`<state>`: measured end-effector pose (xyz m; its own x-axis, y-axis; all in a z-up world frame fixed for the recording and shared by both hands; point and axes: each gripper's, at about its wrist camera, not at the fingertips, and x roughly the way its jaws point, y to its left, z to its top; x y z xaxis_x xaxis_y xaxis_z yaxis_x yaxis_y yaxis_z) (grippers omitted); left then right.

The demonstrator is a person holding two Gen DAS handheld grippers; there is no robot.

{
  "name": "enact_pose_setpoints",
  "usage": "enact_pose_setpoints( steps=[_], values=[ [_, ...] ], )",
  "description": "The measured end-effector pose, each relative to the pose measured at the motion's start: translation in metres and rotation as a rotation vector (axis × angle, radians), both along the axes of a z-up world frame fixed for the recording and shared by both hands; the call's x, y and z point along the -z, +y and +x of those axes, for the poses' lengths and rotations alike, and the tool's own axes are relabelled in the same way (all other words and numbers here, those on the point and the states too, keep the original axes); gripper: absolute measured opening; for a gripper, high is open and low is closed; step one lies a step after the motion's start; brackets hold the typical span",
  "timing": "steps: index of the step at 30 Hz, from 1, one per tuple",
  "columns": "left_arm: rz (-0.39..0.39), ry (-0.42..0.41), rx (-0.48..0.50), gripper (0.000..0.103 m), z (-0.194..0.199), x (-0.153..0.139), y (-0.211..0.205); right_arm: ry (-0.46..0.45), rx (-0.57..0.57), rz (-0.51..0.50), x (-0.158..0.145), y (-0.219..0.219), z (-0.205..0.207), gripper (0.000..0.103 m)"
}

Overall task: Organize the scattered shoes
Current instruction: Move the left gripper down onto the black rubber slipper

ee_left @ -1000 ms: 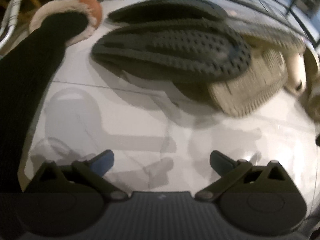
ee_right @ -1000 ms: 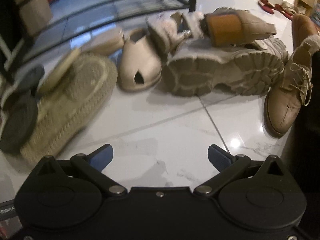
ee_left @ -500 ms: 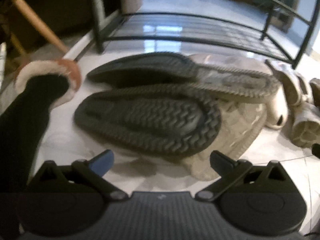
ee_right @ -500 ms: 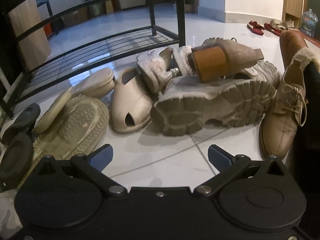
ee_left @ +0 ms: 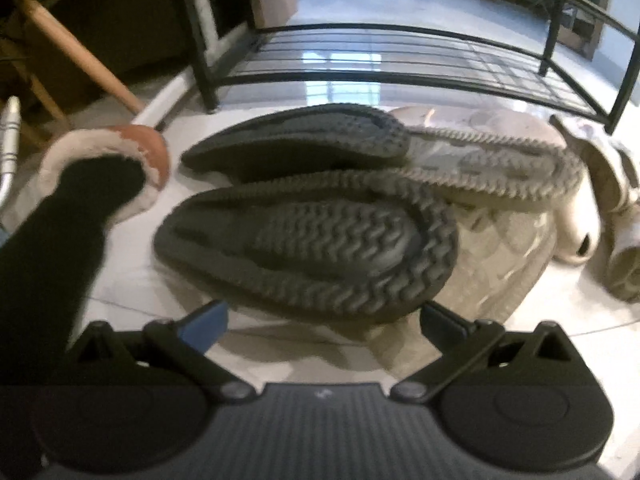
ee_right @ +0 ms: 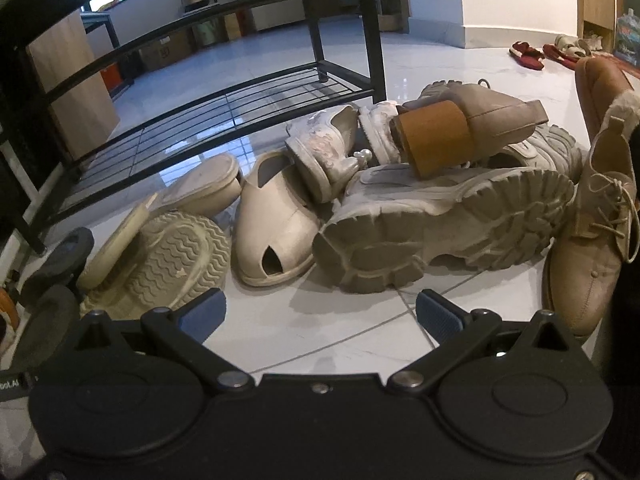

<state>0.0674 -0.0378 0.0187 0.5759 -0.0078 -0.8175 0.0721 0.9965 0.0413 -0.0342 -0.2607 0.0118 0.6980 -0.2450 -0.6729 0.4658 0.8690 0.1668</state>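
Shoes lie in a heap on the white tile floor before a black metal shoe rack (ee_right: 224, 100). In the left wrist view a dark grey slipper (ee_left: 312, 244) lies sole up just ahead of my open, empty left gripper (ee_left: 322, 322), with a second dark slipper (ee_left: 296, 140) behind it and a beige sole (ee_left: 508, 252) beneath. In the right wrist view my open, empty right gripper (ee_right: 320, 316) faces a chunky grey sneaker (ee_right: 452, 232) on its side, a block-heeled shoe (ee_right: 464, 124) on top, a beige clog (ee_right: 272, 220) and a tan lace-up shoe (ee_right: 596, 240).
The rack's low wire shelf (ee_left: 400, 56) stands behind the heap. A fur-lined brown boot with a black leg in it (ee_left: 100, 160) is at the left. A wooden pole (ee_left: 76, 48) leans there. Red slippers (ee_right: 528, 54) lie far right by a wall.
Both grippers have tilted up and moved closer to the shoe heap. The dark slipper now lies right in front of the left gripper. Both stay open and empty.
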Motion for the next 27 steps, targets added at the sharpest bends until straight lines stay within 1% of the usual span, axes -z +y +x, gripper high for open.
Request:
enact_pose_setpoints(
  steps=[3, 5, 7, 9, 11, 13, 15, 17, 23, 27],
  values=[
    [0.035, -0.037, 0.046, 0.102, -0.001, -0.002, -0.007, -0.001, -0.004, 0.012, 0.001, -0.001, 0.001, 0.103],
    [0.085, -0.098, 0.106, 0.102, -0.006, -0.001, -0.017, 0.000, -0.004, 0.026, 0.001, -0.002, 0.001, 0.103],
    [0.175, -0.172, 0.195, 0.102, -0.011, 0.004, -0.029, 0.000, -0.003, 0.035, 0.002, -0.003, 0.002, 0.103],
    [0.256, -0.214, 0.269, 0.102, -0.017, 0.012, -0.039, -0.002, -0.003, 0.044, 0.002, -0.004, 0.002, 0.103],
    [0.334, -0.248, 0.314, 0.102, -0.021, 0.023, -0.047, -0.006, -0.004, 0.056, 0.002, -0.005, 0.001, 0.103],
    [0.366, -0.271, 0.327, 0.103, -0.023, 0.029, -0.049, -0.007, -0.004, 0.061, 0.003, -0.005, 0.000, 0.103],
    [0.366, -0.292, 0.329, 0.103, -0.025, 0.036, -0.048, -0.004, -0.003, 0.064, 0.003, -0.005, -0.001, 0.103],
    [0.334, -0.295, 0.326, 0.103, -0.027, 0.040, -0.044, 0.003, -0.003, 0.065, 0.005, -0.005, -0.001, 0.103],
    [0.212, -0.220, 0.328, 0.103, -0.023, 0.048, -0.030, 0.039, -0.008, 0.057, 0.013, 0.000, 0.004, 0.103],
    [0.196, -0.248, 0.359, 0.103, -0.027, 0.053, -0.025, 0.069, -0.025, 0.038, 0.019, 0.007, 0.007, 0.103]
  ],
)
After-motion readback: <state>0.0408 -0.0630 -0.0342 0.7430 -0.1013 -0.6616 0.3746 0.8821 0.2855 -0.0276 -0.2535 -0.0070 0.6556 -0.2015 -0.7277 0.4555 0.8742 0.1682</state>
